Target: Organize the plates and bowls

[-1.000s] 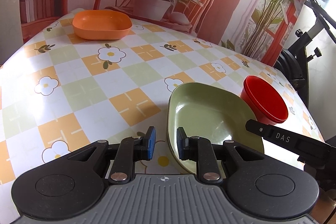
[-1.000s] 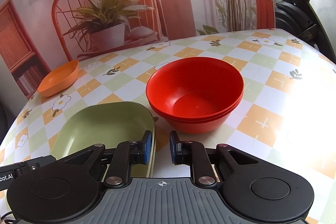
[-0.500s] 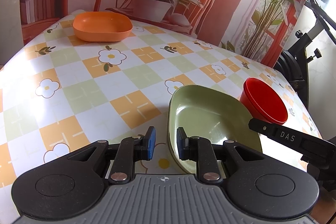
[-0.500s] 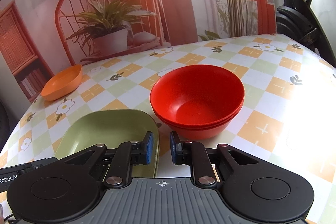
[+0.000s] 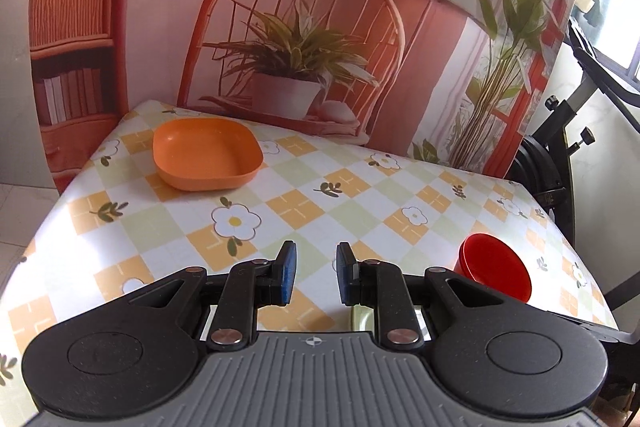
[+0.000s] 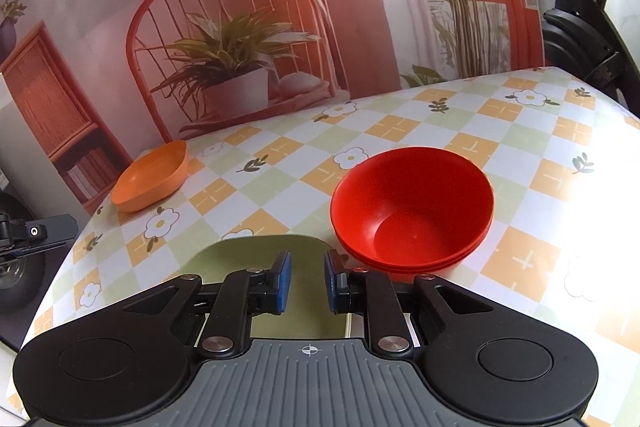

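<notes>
Looking from the left wrist, the left gripper is held empty, fingers apart, aimed at the far-left square orange plastic plate, probably its target. From the right wrist, the right gripper, likewise parted, hovers over the near green plate, beside stacked red bowls.

Green plate half hidden (by tool).

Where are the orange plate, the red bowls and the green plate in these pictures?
orange plate [image 5: 206,151]: left wrist view, on its inner floor.
red bowls [image 6: 414,205]: right wrist view, on the inner wall of the top bowl.
green plate [image 6: 236,257]: right wrist view, on its bare inner surface near the far rim.
</notes>
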Motion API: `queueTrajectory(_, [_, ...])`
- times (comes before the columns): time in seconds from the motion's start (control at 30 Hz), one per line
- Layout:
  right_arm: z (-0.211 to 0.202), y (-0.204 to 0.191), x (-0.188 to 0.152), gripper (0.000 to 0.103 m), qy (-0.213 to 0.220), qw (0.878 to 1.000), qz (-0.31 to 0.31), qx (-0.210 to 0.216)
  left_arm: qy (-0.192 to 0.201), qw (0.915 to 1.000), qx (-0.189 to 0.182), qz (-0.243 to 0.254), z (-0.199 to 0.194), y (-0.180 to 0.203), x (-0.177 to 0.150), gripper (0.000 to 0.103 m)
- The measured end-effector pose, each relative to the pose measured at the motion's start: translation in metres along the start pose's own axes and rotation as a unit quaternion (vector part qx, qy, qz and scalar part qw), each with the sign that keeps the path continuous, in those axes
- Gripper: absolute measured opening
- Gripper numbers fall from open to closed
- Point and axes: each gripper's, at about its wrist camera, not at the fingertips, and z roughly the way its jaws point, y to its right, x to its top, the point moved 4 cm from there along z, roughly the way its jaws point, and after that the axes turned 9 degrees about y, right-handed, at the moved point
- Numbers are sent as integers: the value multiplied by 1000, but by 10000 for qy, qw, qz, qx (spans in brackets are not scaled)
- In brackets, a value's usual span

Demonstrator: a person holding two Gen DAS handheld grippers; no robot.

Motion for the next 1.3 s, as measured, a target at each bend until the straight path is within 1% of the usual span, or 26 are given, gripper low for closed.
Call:
queueTrajectory(0.07, [-1, -6, 9, 18, 21, 10000, 36, 30, -10, 9999, -18, 145, 1, -8, 9, 23])
queueTrajectory(0.17, [-1, -14, 26, 18, 61, 9996, 110, -237, 27, 9994, 49, 352, -2, -23, 28, 23])
queueTrajectory(0.2, [0, -18, 31, 18, 50, 9996, 174, -218, 55, 9992, 80, 390, -3, -28, 35, 23])
queueTrajectory(0.33, [7, -39, 49, 18, -37, 9994, 334, -26, 211, 9983, 226, 486, -9, -47, 60, 23])
queueTrajectory(0.47, [18, -73, 62, 18, -86, 9994, 258, 232, 332, 9973, 330, 565, -10, -63, 83, 23])
queueTrajectory(0.6, [38, -108, 70, 19, -234, 9986, 269, 394, 415, 9957, 398, 731, -3, -77, 101, 23])
queueTrajectory(0.7, [58, -133, 75, 19, -345, 9978, 348, 457, 409, 9956, 494, 684, 9, -90, 112, 23])
queueTrajectory(0.87, [94, -170, 87, 19, -290, 9980, 254, 495, 298, 9956, 693, 552, 38, -114, 122, 23])
queueTrajectory(0.97, [120, -185, 94, 19, -258, 9984, 242, 436, 176, 9967, 655, 441, 61, -128, 123, 23])
queueTrajectory(1.1, [162, -193, 95, 19, -367, 9986, 251, 283, -20, 9976, 615, 308, 97, -145, 120, 23])
queueTrajectory(1.17, [187, -193, 91, 19, -513, 9981, 247, 220, -131, 9973, 674, 252, 114, -154, 114, 23])
queueTrajectory(1.23, [209, -193, 89, 23, -615, 9978, 205, 169, -249, 9967, 758, 136, 128, -162, 108, 23])
queueTrajectory(1.3, [228, -191, 86, 24, -690, 9974, 198, 112, -373, 9963, 769, -6, 141, -172, 99, 23])
